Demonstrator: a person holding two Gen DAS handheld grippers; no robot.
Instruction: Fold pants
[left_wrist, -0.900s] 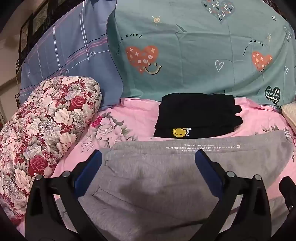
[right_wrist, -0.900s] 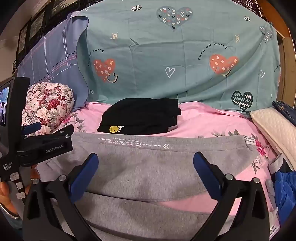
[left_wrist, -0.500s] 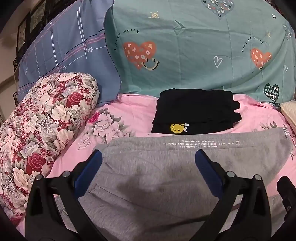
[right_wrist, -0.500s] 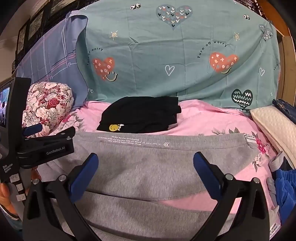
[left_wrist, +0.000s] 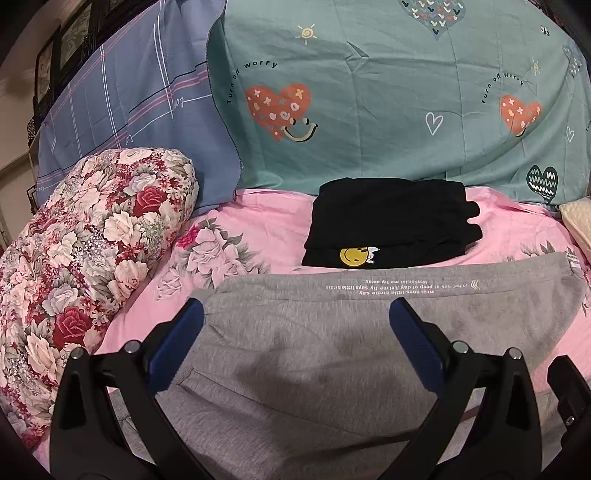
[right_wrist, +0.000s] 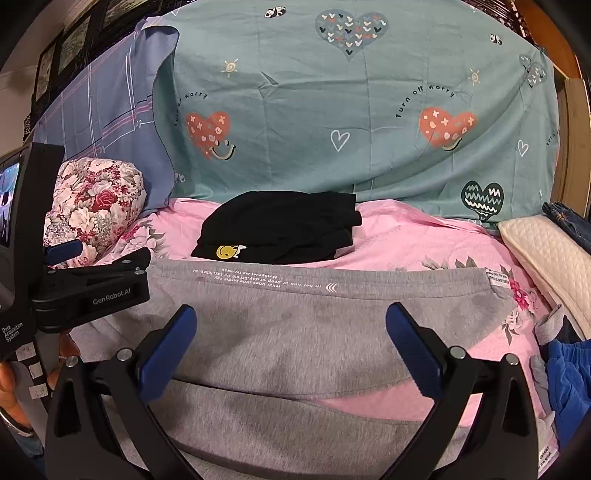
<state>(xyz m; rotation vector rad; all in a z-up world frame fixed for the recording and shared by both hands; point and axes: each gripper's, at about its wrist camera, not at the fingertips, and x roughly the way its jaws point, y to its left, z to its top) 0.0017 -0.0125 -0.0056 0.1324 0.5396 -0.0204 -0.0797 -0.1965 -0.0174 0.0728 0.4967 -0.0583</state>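
Observation:
Grey sweatpants (left_wrist: 332, 339) lie spread flat across the pink bed, with a line of white print along their far edge; they also show in the right wrist view (right_wrist: 314, 321). My left gripper (left_wrist: 295, 332) is open and empty, hovering over the pants' left part. My right gripper (right_wrist: 291, 332) is open and empty over the pants' middle. The left gripper's body (right_wrist: 92, 291) shows at the left of the right wrist view.
A folded black garment with a yellow smiley (left_wrist: 391, 225) lies behind the pants. A floral bolster (left_wrist: 85, 243) lies left. Teal and blue sheets (left_wrist: 369, 96) hang behind. A cream pillow (right_wrist: 546, 254) and blue clothing (right_wrist: 569, 380) lie right.
Both grippers have drifted slightly, the view shifting a little toward the far side of the bed. The pants have not moved and both grippers stay open.

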